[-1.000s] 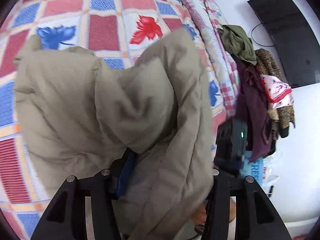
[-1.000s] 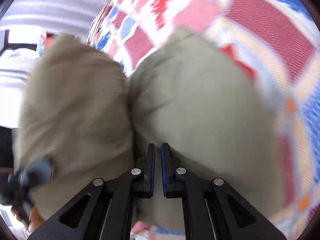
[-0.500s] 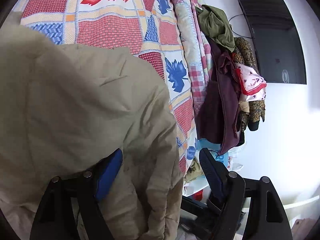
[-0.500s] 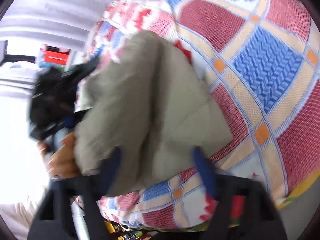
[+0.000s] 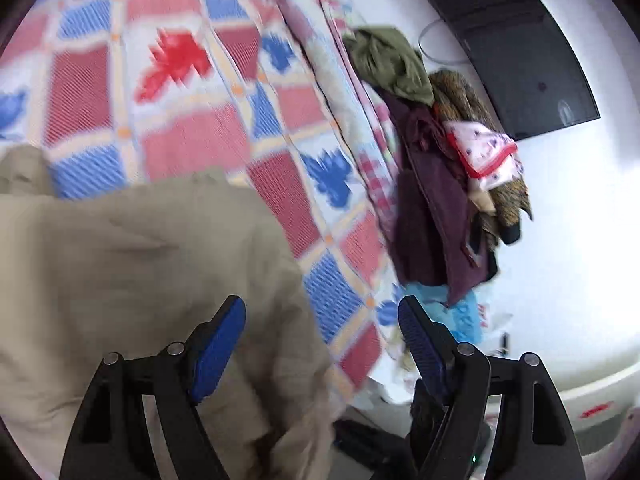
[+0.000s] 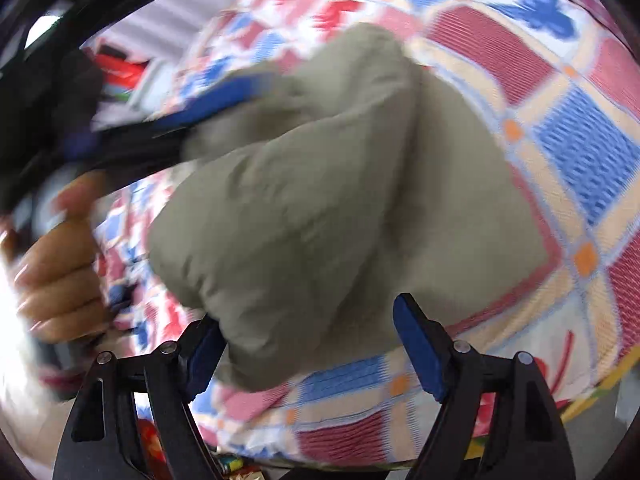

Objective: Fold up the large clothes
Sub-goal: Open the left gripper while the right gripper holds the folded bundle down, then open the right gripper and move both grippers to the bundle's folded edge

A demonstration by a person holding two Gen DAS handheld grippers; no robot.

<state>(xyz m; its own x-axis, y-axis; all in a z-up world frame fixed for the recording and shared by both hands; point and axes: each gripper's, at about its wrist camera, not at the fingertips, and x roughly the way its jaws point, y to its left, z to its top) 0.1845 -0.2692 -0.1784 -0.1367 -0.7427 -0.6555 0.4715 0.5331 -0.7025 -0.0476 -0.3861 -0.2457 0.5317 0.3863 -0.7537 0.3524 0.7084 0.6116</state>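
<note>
The khaki padded garment (image 6: pixel 320 200) lies bunched on the patchwork bed (image 6: pixel 560 140), puffy and creased, long axis running from near left to far right. Left tongs (image 5: pixel 322 340) and right tongs (image 6: pixel 308 344) both gape apart, gripping nothing.

The garment (image 5: pixel 140 280) lies on the bedspread (image 5: pixel 180 100), ahead-left of the left gripper (image 5: pixel 320 344). A clothes pile (image 5: pixel 440 168) sits ahead-right, at the bed's edge.
</note>
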